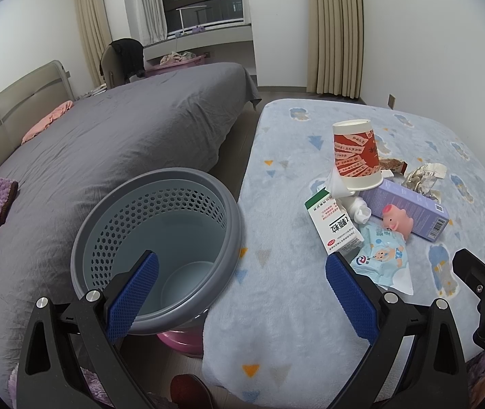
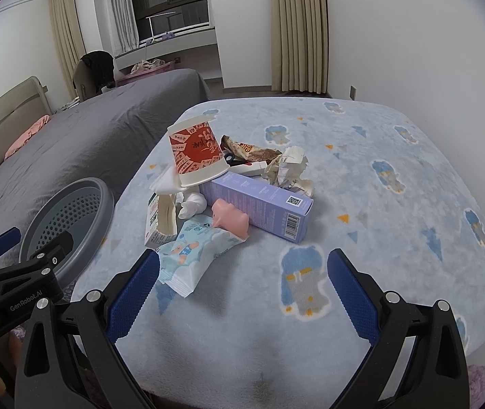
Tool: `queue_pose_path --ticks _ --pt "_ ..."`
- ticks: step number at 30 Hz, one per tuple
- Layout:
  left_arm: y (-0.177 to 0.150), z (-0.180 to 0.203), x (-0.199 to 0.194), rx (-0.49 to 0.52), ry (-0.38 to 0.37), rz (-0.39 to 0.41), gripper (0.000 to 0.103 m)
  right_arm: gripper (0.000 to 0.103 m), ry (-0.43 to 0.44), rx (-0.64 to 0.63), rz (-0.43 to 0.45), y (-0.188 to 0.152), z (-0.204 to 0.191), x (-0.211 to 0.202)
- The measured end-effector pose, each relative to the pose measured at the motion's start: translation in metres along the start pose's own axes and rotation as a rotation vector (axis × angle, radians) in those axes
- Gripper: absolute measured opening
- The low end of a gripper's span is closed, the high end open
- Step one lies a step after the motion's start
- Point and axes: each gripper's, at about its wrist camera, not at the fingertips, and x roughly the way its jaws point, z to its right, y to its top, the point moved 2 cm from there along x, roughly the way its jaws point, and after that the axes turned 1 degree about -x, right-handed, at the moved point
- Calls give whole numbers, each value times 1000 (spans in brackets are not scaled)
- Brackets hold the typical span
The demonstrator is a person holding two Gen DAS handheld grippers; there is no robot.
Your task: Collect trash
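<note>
Left wrist view shows the left gripper (image 1: 242,286) with its blue pads wide apart and nothing between them; it hangs over the border between a grey perforated bin (image 1: 160,248) and the table with a light blue blanket (image 1: 276,323). The bin stands just beside the table edge, between the table and a bed with a grey sheet (image 1: 123,129). On the blanket lies a heap of trash: a red and white paper cup (image 1: 356,156) stands upside down and tilted on top of white tissue (image 1: 339,185), a purple box (image 1: 412,208) lies beside it, and a pink pig toy (image 1: 397,220) rests against this box. Near them are a green and white medicine box (image 1: 332,225), a light blue snack packet (image 1: 384,259) and crumpled paper (image 1: 424,179). From the right wrist view, the right gripper (image 2: 242,286) is also fully open and holds nothing, its left pad just beside the packet.
</note>
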Motion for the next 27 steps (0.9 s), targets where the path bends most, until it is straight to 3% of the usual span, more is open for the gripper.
queue_pose_path --ticks 11,27 --pt "-3 0 14 0 15 -28 97 94 45 22 -50 -7 7 21" --pt "0 -25 28 -62 50 -54 96 94 72 16 -173 7 -28 85"
